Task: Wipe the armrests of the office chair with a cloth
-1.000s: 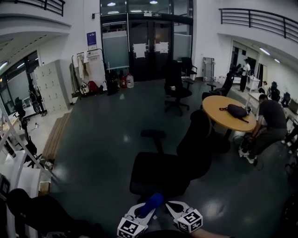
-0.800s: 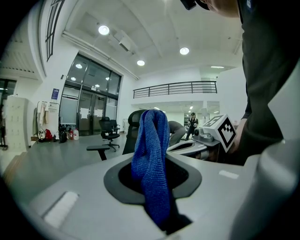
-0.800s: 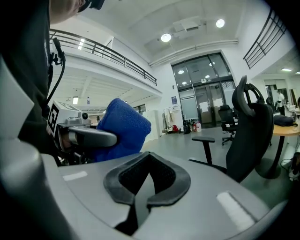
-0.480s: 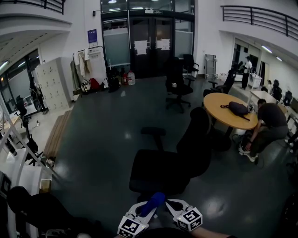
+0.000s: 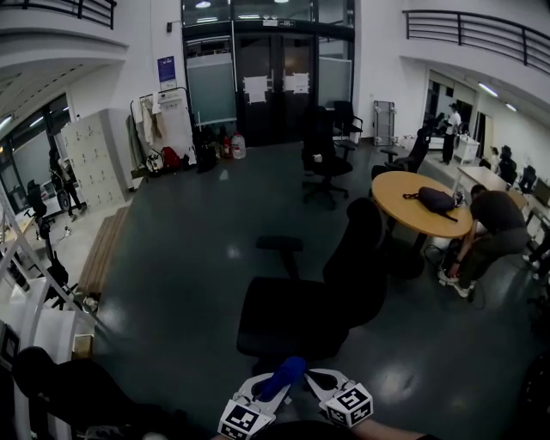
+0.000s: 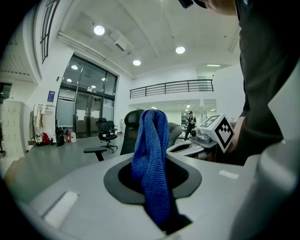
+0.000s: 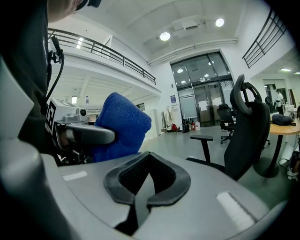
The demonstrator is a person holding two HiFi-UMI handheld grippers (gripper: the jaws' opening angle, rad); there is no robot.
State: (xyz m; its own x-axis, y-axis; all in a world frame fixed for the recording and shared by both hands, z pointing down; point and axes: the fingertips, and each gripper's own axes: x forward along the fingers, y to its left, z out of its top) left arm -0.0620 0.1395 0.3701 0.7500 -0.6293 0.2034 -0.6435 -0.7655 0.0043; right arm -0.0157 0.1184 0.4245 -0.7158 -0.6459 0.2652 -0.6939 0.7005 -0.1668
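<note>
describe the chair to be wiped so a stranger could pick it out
Find the round wooden table at right. Just left of it stands the black office chair. Unlike the black chairs by the glass doors, it is the nearest, right ahead of the blue cloth.

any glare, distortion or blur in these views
Head view: heavy fisheye bends the walls and railings, ceiling lights glare off the dark floor, and the black office chair is nearly a silhouette. Left gripper view: the blue cloth is sharp, weave visible, with a dark round vignette. Right gripper view: same vignette, ceiling lights blown out.
</note>
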